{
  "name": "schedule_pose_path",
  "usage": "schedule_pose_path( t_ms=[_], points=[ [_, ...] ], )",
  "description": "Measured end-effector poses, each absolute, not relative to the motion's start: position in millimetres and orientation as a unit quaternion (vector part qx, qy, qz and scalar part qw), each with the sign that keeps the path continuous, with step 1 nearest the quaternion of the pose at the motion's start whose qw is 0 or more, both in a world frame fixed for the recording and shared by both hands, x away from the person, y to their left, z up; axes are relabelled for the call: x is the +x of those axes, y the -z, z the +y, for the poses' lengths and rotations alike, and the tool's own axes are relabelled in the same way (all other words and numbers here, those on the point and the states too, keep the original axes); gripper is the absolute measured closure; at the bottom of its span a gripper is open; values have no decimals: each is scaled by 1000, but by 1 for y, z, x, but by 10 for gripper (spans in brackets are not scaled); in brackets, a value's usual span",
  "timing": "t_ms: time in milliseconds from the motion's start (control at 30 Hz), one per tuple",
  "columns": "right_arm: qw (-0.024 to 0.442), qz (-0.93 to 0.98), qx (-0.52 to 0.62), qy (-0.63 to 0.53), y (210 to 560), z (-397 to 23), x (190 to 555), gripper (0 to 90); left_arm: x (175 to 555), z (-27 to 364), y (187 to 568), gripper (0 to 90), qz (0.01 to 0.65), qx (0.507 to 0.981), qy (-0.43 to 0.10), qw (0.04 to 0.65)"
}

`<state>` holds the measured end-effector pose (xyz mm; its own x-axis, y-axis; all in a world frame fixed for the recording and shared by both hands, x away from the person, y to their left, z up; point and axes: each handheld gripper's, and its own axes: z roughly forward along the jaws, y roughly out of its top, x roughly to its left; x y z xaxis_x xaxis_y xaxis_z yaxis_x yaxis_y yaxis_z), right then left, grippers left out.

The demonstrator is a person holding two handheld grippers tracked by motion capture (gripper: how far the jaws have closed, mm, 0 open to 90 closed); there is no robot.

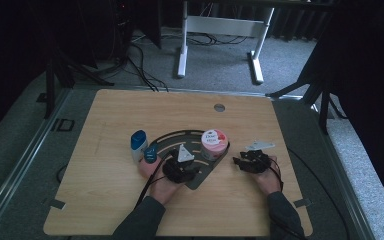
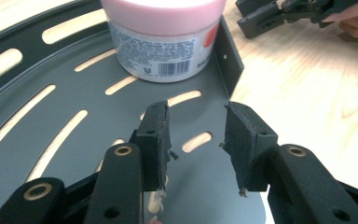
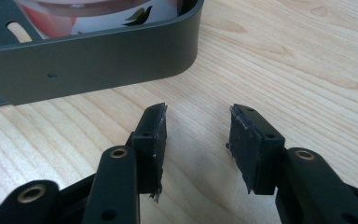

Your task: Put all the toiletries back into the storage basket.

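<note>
My left gripper (image 2: 196,135) hangs over the slotted dark grey tray (image 2: 37,116), its jaws parted with nothing between them but the tray floor. Straight ahead of it stands the pink-lidded cream jar (image 2: 161,42), upright in the tray's far corner, close against the low upright wall at that end; the barcode side of its label faces me. From above, the jar (image 1: 213,144) sits at the right end of the curved tray (image 1: 172,139), and it is the one thing I can see standing inside the tray.

My right gripper (image 3: 198,140) is off the tray, over the bare wooden surface (image 3: 284,56), jaws likewise apart and empty. The tray's rounded outer wall (image 3: 98,56) stands between this gripper and the jar, whose pink side shows just over that rim.

Beyond the tray's left end, on the surface, a white bottle with a blue cap (image 1: 138,143) stands upright, and a small blue thing (image 1: 150,154) sits just beside it, near my left hand (image 1: 161,181).
</note>
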<state>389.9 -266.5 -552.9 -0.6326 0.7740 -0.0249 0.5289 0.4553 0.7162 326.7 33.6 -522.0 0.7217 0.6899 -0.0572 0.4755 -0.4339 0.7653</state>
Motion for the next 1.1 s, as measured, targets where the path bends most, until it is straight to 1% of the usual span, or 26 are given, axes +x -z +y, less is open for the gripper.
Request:
schedule_pose_path(
  t_ms=[233, 367, 467, 533, 600, 833, 1100],
  points=[
    [178, 828, 396, -354, 555, -268, 386, 535, 322, 38, 516, 601, 331, 842, -117, 410],
    [179, 827, 396, -357, 556, -268, 384, 522, 318, 41, 509, 600, 311, 849, -110, 413],
    [178, 825, 398, -359, 556, -269, 382, 509, 314, 44, 503, 615, 301, 852, -118, 412],
    [178, 824, 399, -361, 557, -268, 382, 502, 314, 45, 502, 643, 300, 852, -120, 412],
    [179, 823, 398, -364, 557, -268, 380, 492, 313, 51, 497, 650, 298, 853, -107, 415],
    [180, 820, 398, -369, 559, -268, 380, 472, 310, 61, 489, 658, 297, 856, -91, 412],
    [178, 822, 395, -370, 559, -267, 380, 451, 306, 73, 479, 668, 291, 861, -88, 408]
  ],
)
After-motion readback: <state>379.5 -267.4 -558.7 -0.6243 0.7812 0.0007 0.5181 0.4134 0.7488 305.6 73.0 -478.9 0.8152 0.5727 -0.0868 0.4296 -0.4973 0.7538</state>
